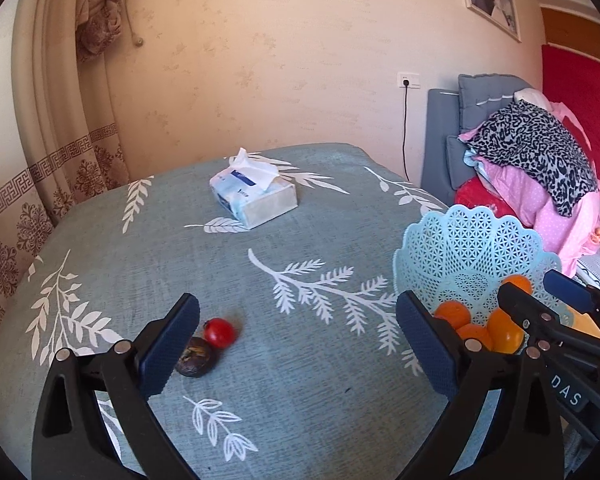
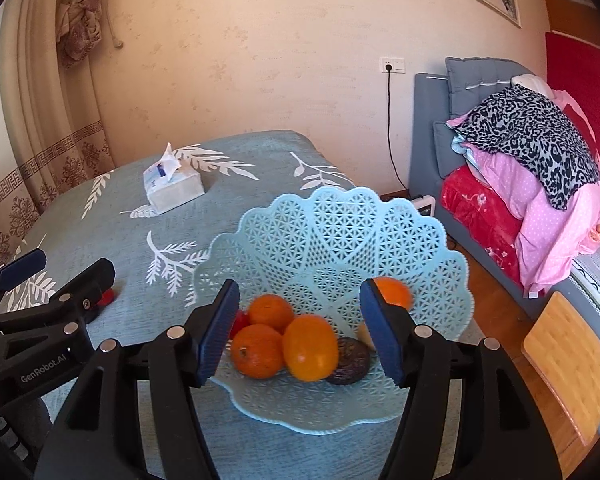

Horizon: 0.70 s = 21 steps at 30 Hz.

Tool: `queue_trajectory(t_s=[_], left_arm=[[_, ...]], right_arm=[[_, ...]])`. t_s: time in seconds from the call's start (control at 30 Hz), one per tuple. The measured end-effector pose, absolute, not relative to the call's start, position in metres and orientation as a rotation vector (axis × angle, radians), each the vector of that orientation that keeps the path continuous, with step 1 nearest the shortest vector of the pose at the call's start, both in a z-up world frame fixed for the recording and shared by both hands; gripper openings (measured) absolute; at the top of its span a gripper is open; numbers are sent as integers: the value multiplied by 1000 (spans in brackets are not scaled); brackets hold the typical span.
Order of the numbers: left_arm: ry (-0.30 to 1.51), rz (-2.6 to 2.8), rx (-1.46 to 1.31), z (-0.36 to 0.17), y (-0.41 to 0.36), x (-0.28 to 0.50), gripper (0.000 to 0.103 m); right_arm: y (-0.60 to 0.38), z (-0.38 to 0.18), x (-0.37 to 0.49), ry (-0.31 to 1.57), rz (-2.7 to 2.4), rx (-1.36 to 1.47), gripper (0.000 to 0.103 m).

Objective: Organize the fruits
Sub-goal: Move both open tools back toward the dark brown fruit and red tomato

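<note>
A light blue lattice basket [image 2: 340, 224] stands on the table's right side and holds several oranges [image 2: 310, 348], a dark wrinkled fruit [image 2: 350, 362] and a bit of a red fruit [image 2: 241, 320]. It also shows in the left wrist view [image 1: 464, 248]. On the cloth lie a red tomato [image 1: 219, 332] and a dark wrinkled fruit [image 1: 195, 357], touching each other. My left gripper [image 1: 298, 344] is open and empty, its left finger beside these two. My right gripper [image 2: 300, 334] is open and empty, just above the basket's fruits.
A tissue box [image 1: 253, 195] sits at the table's far middle. The table wears a teal leaf-print cloth [image 1: 300, 392]. A grey sofa piled with clothes [image 2: 532, 152] stands to the right, with a wooden board [image 2: 572, 364] near it. A curtain [image 1: 52, 168] hangs at the left.
</note>
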<state>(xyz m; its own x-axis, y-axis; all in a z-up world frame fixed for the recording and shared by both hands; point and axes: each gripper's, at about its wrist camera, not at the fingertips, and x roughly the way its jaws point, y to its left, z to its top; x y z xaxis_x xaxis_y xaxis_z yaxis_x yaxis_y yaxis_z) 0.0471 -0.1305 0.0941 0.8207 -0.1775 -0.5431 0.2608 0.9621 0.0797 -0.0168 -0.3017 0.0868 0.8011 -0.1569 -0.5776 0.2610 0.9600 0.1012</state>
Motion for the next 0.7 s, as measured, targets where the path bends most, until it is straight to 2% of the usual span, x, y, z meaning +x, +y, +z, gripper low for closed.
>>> queue_trajectory(t_s=[0.23,0.3,0.7], left_arm=[[572,-201,121,93,-105,51,98],[581,-185,105,91,-93,53,98],[651,-84,69,65,-28,65,98]], right_arm=[[-279,87,-6,611,-189,158,65],[-272,87,-3,612,-178,152,70],[-236,83,12,634,-105,105,70]])
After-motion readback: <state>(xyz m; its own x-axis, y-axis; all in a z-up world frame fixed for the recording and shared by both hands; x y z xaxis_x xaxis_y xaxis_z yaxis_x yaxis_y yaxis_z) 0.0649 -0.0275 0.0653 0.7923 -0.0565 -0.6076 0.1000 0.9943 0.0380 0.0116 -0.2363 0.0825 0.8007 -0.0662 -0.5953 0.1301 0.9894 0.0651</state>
